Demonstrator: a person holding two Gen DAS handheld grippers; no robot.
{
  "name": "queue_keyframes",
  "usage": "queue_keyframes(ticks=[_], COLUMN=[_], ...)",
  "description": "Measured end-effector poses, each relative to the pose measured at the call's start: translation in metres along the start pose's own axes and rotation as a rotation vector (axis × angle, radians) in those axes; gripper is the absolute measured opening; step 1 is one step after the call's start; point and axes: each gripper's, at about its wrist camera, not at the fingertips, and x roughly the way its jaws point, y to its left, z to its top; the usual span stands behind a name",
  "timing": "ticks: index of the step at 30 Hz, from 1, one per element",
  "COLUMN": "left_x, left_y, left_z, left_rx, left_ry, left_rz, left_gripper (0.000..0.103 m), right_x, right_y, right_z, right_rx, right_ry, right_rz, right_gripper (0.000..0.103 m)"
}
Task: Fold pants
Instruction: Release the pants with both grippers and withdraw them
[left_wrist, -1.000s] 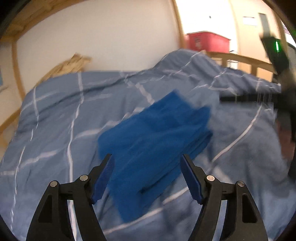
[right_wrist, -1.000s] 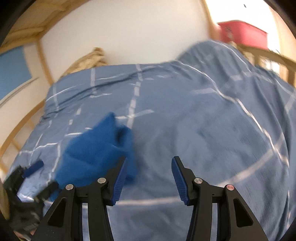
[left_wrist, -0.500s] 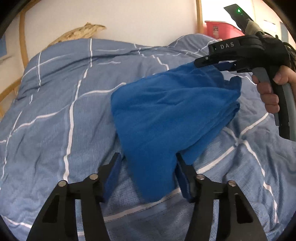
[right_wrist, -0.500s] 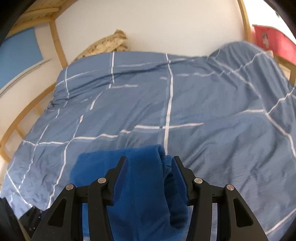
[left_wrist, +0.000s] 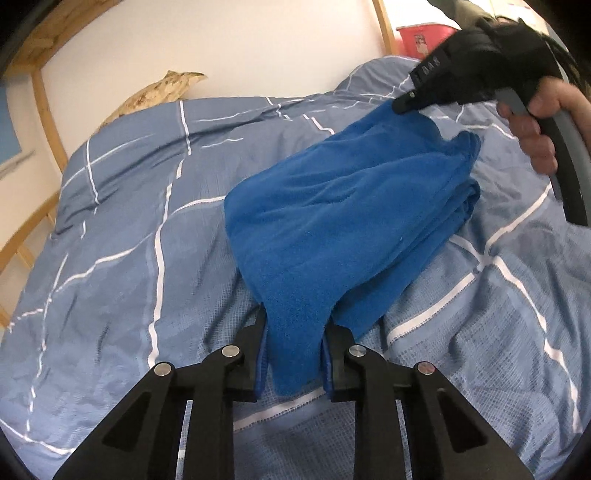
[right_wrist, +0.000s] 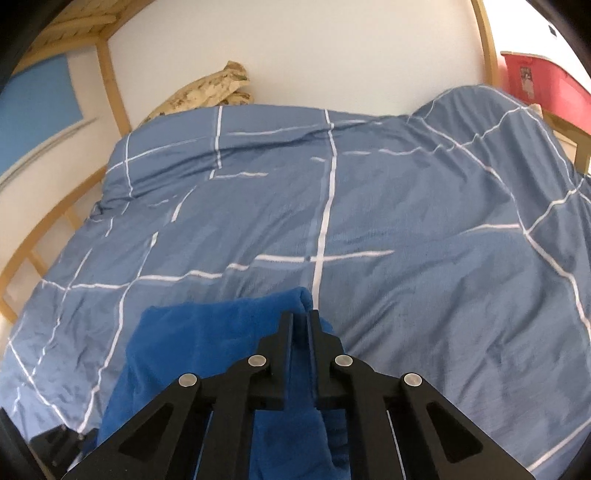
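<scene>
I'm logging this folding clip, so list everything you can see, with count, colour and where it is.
pants: one, bright blue, folded on the duvet, held at two ends
duvet: one, grey-blue with white lines, covering the bed
bed frame: one, light wood, around the bed
bundle: one, tan, against the wall
bin: one, red, far right
left gripper: black, closing on the pants' near end
right gripper: black, shut on the far corner
hand: one, on the right gripper's handle

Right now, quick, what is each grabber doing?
Left gripper: jaws closing around the near end of the blue pants.
Right gripper: shut, pinching the far corner of the blue pants.
</scene>
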Motion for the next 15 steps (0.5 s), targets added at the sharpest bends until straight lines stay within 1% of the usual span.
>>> queue_keyframes(ticks=[1,2,4,6,9,12,15], left_x=[0.001,0.002,0.004,0.002,0.002,0.003,0.006], left_y=[-0.002,-0.003,-0.007,-0.011,-0.01,-0.011,-0.012], left_z=[-0.001,-0.002,-0.002,-0.004,-0.005,-0.005,-0.006], left_rx=[0.017,0.031,0.059,0.075,0.08,0.085,0.096], left_ry=[0.005,0.01,0.018,0.022,0.022,0.03,0.055], left_rz=[0.014,0.023,0.037,0.045,0.038,0.035,0.037], left_gripper=[0.022,0.022,0.022,0.022,0.022,0.023,0.032], right_x=[0.0,0.001,0.002,0.005,0.012,0.01,0.01], right_y=[0.0,0.0,-0.001,-0.004,-0.008,-0.017,-0.021], right_z=[0.001,0.003,0.007,0.007,0.001,-0.006,-0.01], right_rx=[-0.001,-0.006,0.001,0.028,0.034,0.061,0.075], right_ry=[-0.004,-0.011,-0.025,-0.012,0.022,0.03,0.053], right_rz=[-0.002,-0.02,-0.064,-0.072,-0.107,-0.113,-0.117], right_gripper=[0.006,0.004,0.004,0.004,0.004,0.004,0.005])
